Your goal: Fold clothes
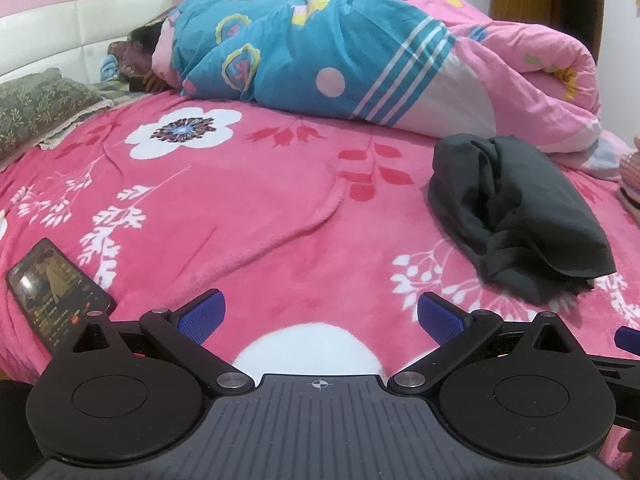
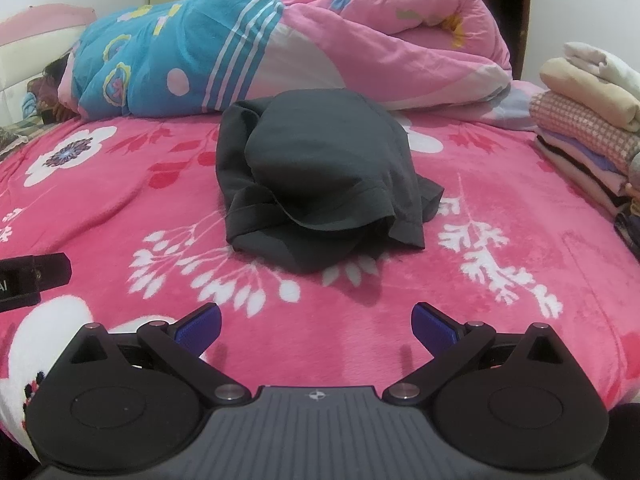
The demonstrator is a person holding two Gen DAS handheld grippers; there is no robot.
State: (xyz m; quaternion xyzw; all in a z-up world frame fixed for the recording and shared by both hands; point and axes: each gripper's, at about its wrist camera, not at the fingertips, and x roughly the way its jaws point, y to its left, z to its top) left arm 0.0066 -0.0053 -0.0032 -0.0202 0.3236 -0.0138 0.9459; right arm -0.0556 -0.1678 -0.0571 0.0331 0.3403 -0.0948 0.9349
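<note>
A dark grey garment (image 2: 320, 176) lies loosely folded in a bundle on the pink flowered blanket (image 2: 500, 280), straight ahead of my right gripper (image 2: 316, 324) and a short way beyond its tips. That gripper is open with nothing between its blue pads. In the left wrist view the same garment (image 1: 516, 216) sits to the right and ahead of my left gripper (image 1: 320, 314), which is open and empty over the blanket (image 1: 240, 220). A bit of the other gripper (image 1: 628, 338) shows at the right edge there.
A phone (image 1: 56, 294) with a lit screen lies on the blanket at the left. A rolled blue and pink quilt (image 2: 280, 48) covers a person lying at the back of the bed. A stack of folded clothes (image 2: 588, 120) stands at the right. A patterned pillow (image 1: 36, 108) lies at far left.
</note>
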